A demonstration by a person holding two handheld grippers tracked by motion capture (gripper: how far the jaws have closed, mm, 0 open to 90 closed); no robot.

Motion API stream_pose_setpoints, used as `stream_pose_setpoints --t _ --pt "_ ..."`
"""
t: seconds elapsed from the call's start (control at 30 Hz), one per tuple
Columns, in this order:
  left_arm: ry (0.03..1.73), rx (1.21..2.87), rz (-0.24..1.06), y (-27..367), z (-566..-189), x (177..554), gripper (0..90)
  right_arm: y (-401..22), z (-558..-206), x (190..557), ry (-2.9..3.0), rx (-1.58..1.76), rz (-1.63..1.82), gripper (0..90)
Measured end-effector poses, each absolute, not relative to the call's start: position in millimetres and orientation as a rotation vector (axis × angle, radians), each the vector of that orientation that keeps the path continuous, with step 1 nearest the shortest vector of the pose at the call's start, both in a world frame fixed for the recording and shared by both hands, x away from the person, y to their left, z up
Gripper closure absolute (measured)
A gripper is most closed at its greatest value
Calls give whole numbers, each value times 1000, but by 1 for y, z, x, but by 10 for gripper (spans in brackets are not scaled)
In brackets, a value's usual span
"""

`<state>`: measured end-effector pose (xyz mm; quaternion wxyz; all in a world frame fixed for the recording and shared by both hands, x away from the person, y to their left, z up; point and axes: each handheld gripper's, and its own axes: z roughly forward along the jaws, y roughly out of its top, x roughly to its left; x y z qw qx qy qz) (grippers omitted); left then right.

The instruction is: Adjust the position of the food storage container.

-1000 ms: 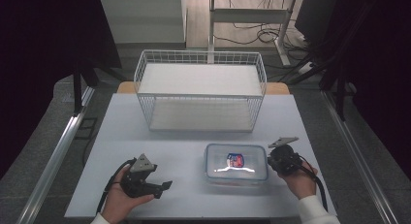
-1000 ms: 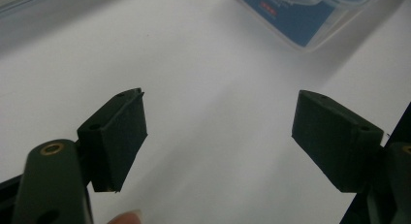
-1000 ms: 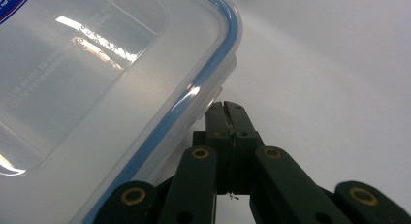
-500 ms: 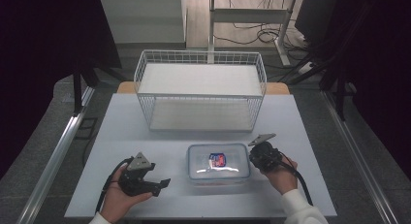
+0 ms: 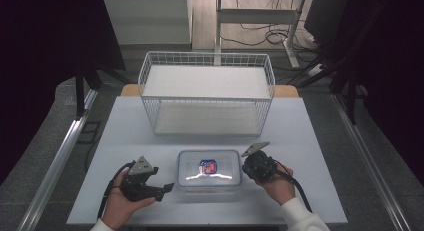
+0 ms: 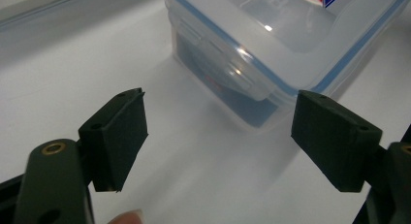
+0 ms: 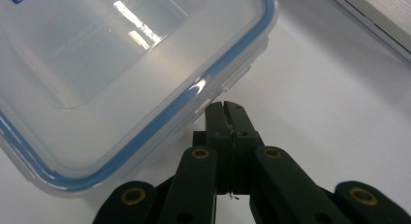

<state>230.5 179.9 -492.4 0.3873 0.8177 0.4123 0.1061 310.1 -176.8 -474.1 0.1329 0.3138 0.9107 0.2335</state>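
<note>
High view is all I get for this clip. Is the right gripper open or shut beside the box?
Observer: Shut. In the right gripper view, the right gripper has its jaws pressed together, tips at the side of the box.
Operator: And the left one?
Observer: Open. The left gripper has its jaws wide apart, with a corner of the box ahead between them.
Operator: Is the lid on?
Observer: Yes, the blue-sealed lid sits on the box.
</note>
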Motion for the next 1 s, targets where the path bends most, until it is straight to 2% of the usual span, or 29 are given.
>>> stream_pose_setpoints --t 0.33,0.53,0.6,0.67,0.7,0.73,0.83,1.0 --pt "1044 2076 270 181 -492 229 201 -189 -468 304 2617 919 741 889" --pt "1049 2065 271 181 -492 229 201 -225 -459 288 2503 1033 924 886" --pt "1048 2064 273 180 -492 229 201 -236 -457 284 2469 1071 1017 856" --pt "1045 2066 275 180 -491 229 201 -244 -457 284 2447 1110 1123 738" --pt "1037 2067 276 179 -491 228 200 -248 -458 287 2390 1171 1209 492" --pt "1037 2067 276 179 -491 228 200 -248 -458 287 2390 1171 1209 492" --pt "1039 2066 275 180 -491 229 198 -250 -460 291 2359 1260 1325 317" --pt "1038 2045 272 182 -490 229 193 -249 -463 291 2371 1285 1382 254"
